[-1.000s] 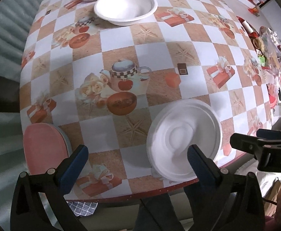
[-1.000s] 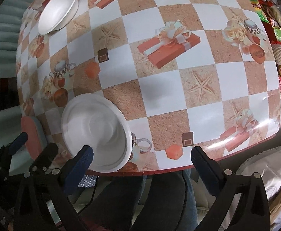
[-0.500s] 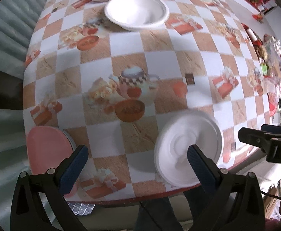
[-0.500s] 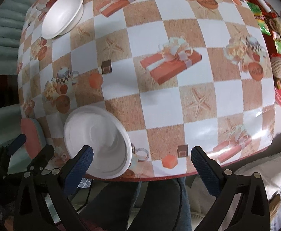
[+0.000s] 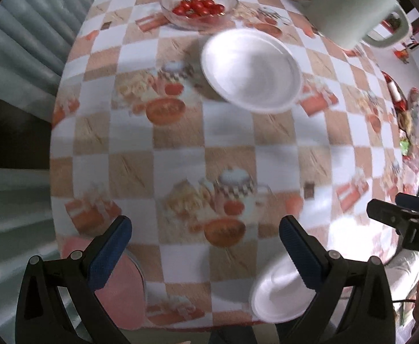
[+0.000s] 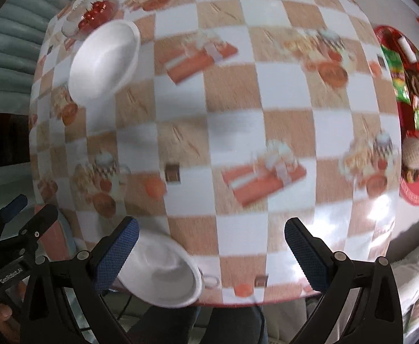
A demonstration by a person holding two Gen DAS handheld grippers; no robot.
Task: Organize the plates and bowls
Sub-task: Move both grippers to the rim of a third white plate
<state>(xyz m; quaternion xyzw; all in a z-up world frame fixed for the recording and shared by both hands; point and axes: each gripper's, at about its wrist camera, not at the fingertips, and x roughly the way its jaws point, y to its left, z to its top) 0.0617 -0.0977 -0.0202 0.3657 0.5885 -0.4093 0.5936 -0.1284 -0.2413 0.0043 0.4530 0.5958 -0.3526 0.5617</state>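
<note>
A white bowl sits upright toward the far side of the checkered table. A second white bowl lies at the near table edge, partly behind a finger in each view. My left gripper is open above the near part of the table, nothing between its blue pads. My right gripper is open too and holds nothing. The right gripper's body shows at the right of the left wrist view. Both views are motion-blurred.
A glass bowl of cherry tomatoes stands just beyond the far white bowl. A pale green jug is at the back right. A red tray of snacks fills the right side. A pink chair seat sits below the near left edge.
Both grippers have moved forward over the table toward the far white bowl, which now looks larger. The near white bowl has slipped low in both views. Both grippers stayed open.
</note>
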